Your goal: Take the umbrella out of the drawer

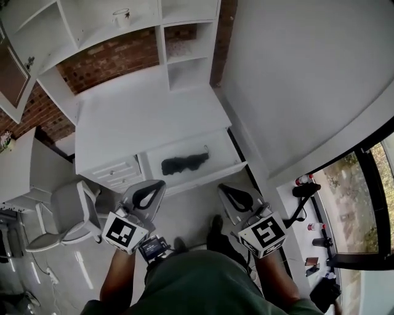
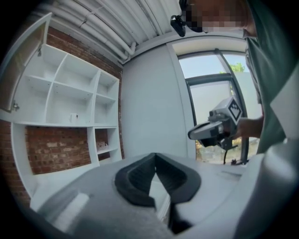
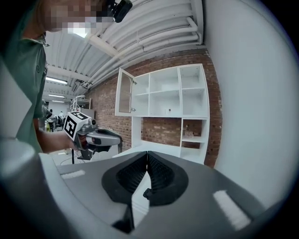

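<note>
- A dark folded umbrella (image 1: 184,163) is seen lying inside the open drawer (image 1: 237,165) of a white desk (image 1: 148,117), roughly in the drawer's middle and lengthwise along it.
- The drawer is pulled out toward the person, beside a stack of small closed drawers (image 1: 114,171) on its left in the head view.
- The left gripper (image 1: 154,189) is held in front of the drawer's left part, short of its front edge and apart from the umbrella.
- Its jaws are seen pressed together in the left gripper view, with nothing between them.
- The right gripper (image 1: 229,192) is held in front of the drawer's right part, also clear of the drawer and the umbrella.
- Its jaws are likewise closed on each other, and nothing is gripped.
- The two grippers are kept side by side, well apart, both pointed toward the desk.
- White shelves (image 1: 184,67) are mounted above the desk against a brick wall (image 1: 111,61), and a cup (image 1: 121,15) is seen on one shelf.
- A pale chair (image 1: 61,215) is placed left of the desk.
</note>
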`<state>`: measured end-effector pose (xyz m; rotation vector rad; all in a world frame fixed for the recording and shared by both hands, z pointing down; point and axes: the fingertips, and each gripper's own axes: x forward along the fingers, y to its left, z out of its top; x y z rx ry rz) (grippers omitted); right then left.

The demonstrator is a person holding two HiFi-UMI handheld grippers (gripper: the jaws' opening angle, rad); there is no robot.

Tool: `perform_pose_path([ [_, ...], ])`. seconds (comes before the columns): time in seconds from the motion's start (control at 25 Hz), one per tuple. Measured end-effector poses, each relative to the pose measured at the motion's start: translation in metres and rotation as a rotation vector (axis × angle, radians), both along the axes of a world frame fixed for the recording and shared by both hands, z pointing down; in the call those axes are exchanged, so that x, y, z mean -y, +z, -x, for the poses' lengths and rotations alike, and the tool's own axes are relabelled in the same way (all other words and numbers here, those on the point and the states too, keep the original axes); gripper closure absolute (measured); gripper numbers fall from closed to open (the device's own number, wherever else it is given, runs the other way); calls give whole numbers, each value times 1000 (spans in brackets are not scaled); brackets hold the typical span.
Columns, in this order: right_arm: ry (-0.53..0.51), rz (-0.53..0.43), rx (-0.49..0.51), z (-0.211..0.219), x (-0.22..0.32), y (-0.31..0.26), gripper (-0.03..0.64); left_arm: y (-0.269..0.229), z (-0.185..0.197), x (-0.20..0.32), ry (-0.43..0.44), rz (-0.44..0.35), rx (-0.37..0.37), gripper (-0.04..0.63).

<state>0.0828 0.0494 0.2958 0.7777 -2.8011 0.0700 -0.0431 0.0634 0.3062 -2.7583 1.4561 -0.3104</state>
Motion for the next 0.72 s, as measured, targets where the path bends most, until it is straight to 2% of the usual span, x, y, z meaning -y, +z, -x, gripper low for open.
perform_pose_path([
  [0.2, -85, 7, 22, -6, 46, 2, 611, -2, -5, 38, -87, 5, 23, 594],
  [0.48, -203, 14, 37, -27, 116, 10, 611, 9, -32, 99, -192, 29, 55, 594],
  [0.72, -288, 23, 38, -33, 153, 21, 611, 19, -38, 129, -279, 44, 73, 594],
])
